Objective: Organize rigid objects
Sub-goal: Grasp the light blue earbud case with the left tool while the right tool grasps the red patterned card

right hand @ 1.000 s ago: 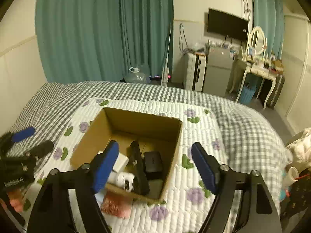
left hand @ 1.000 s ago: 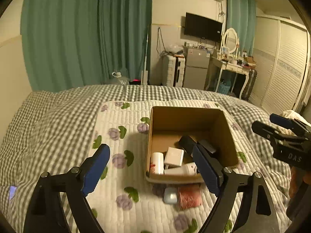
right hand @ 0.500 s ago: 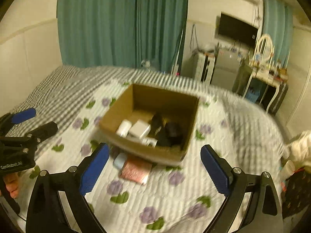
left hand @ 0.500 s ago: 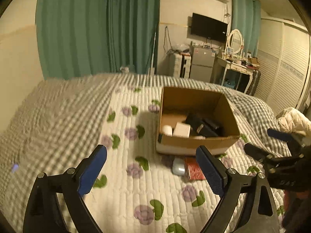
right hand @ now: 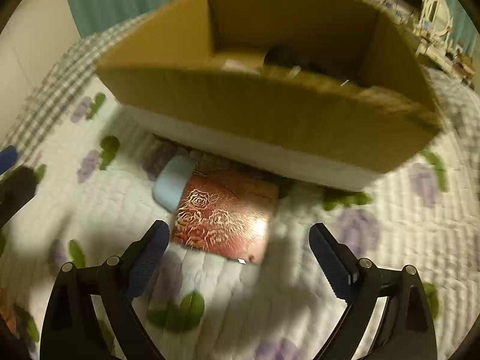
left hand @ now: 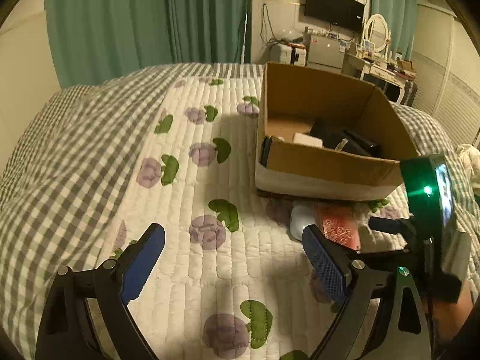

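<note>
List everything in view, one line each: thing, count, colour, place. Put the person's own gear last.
cardboard box: one, brown, on the quilt, open top
items in the box: several, black and white, partly hidden by the near wall
red tin: one, red with rose pattern, flat on the quilt in front of the box
pale blue case: one, light blue, just left of the red tin
quilt: one, white with purple flowers, over a grey checked bedspread
curtains: teal, far wall
television: one, black, on the wall
left gripper: one, black with blue pads, open, empty
right gripper: one, black with blue pads, open, before the red tin
</note>
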Demonstrator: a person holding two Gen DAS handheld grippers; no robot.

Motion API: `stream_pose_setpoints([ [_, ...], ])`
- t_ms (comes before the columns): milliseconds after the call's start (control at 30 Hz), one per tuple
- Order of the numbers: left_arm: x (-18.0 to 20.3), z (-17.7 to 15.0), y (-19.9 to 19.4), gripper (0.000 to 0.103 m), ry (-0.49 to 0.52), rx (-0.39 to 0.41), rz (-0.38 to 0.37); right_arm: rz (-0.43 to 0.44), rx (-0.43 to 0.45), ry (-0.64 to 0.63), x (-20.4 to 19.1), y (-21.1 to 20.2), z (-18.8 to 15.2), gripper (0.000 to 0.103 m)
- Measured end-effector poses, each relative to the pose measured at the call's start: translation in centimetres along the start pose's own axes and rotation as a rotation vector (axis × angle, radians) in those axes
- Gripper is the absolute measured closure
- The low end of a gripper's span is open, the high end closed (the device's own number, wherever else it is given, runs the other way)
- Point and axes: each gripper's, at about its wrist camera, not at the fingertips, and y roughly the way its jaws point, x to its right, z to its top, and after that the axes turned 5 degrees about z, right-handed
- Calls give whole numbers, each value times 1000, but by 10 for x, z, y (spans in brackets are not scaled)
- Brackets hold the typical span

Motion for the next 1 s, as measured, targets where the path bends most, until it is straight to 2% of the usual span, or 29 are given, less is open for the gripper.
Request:
stream_pose_setpoints([
  [167, -6, -2, 10, 8, -26, -31, 12, 76, -25, 21, 10, 30, 10, 17],
  [233, -5, -3, 10, 8, -26, -32, 17, 64, -16, -3, 8, 29, 8, 21],
  [367, 4, -5, 10, 8, -5, -39, 24, 48, 0, -20, 8, 13, -6, 26],
  [567, 34, -5, 14, 8, 52, -36, 5, -41, 59, 19, 26, -32, -31, 30],
  [800, 74, -1, 44, 8, 125, -61, -3, -87, 124, 87, 51, -57, -32, 33],
  [833, 79, -1, 51, 8, 125, -75, -9, -98, 130, 83, 50, -58, -31, 41],
  [867, 82, -1, 56, 8, 123, -82, -15, -97, 137, 79, 51, -60, -30, 82],
  [967, 93, -2, 77, 8, 117, -109, -22, -166, 104, 38, 58, -58, -16, 83],
  [1000, 95, -2, 84, 8, 116, -119, -21, -160, 83, 38, 58, -51, -15, 83],
])
